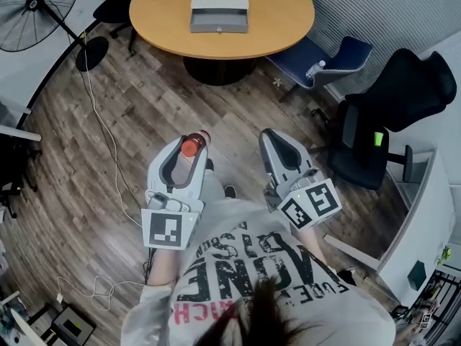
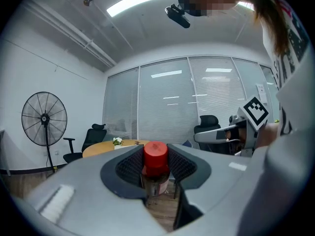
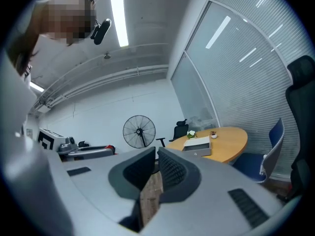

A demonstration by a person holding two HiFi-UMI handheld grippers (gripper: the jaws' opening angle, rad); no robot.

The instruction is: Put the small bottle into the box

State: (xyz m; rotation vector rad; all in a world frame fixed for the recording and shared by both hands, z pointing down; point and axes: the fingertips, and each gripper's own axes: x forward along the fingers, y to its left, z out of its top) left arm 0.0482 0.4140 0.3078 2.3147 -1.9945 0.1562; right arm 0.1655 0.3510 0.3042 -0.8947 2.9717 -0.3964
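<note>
The left gripper [image 2: 156, 163] is clamped on the small bottle [image 2: 155, 157]. Both ribbed pads bear on the bottle just below its red cap, and it stands upright between them. The right gripper [image 3: 155, 156] has its jaws together and holds nothing; only floor shows through the slit. Both grippers are held in front of the person's chest and point toward the round wooden table [image 1: 162, 20]. The grey box [image 1: 219, 11] lies on that table, well apart from the bottle.

The step in hand appears to be the carry to the table.
- Hold the clamp steady and the bottle upright, because the grip sits high on the bottle.
- Approach the near edge of the table between the pedestal fan [image 1: 36, 6] and the blue chair [image 1: 324, 60].
- Step clear of the white cable [image 1: 101, 121] on the floor.
- Check that the box is open, which cannot be told from here, before lowering the bottle.
- Use the free right gripper to steady the box if needed.
</note>
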